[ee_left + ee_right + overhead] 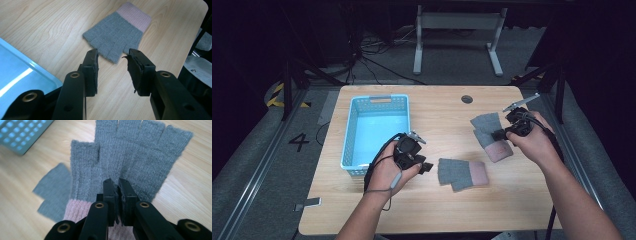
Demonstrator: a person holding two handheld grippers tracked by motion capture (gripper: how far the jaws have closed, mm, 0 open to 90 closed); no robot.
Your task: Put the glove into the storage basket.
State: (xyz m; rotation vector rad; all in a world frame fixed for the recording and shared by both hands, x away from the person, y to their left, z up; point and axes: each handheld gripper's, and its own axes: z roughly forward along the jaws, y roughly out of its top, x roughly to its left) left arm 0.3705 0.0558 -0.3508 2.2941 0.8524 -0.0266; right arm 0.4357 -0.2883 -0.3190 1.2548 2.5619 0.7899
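Two grey fingerless gloves with pink cuffs are here. One glove (462,173) (117,37) (52,192) lies flat on the wooden table, fingers toward my left gripper (426,167) (112,55). That gripper is open just short of the glove's finger ends, with nothing between its jaws. My right gripper (499,134) (118,181) is shut on the palm of the other glove (488,131) (130,157). This glove hangs lifted off the table at the right, cuff toward the hand.
A light blue plastic basket (349,135) (15,72) (22,132) stands on the table's left part, right beside my left hand. A round cable hole (467,99) sits near the far edge. A small flat item (309,203) lies at the near left corner.
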